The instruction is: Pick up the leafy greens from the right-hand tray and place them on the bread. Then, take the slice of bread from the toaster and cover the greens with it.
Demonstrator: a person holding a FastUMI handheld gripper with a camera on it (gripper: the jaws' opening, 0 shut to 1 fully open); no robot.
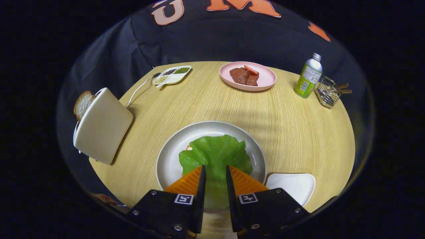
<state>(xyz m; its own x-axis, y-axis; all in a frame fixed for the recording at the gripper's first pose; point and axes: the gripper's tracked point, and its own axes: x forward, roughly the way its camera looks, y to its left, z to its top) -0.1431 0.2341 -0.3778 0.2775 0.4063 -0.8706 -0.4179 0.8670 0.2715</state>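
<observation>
My gripper [215, 171] over lettuce leaf [215, 154] on grey plate [169, 159], jaws slightly parted, pinching nothing; bread slice [82, 104] up in toaster [103, 127]

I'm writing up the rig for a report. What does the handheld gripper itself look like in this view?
The two-finger gripper has two wedge-shaped orange fingers with ribbed faces and black inner edges. Each is mounted on an angular black block fastened with silver screws, and each block carries a small square black-and-white marker. No cables show.
</observation>
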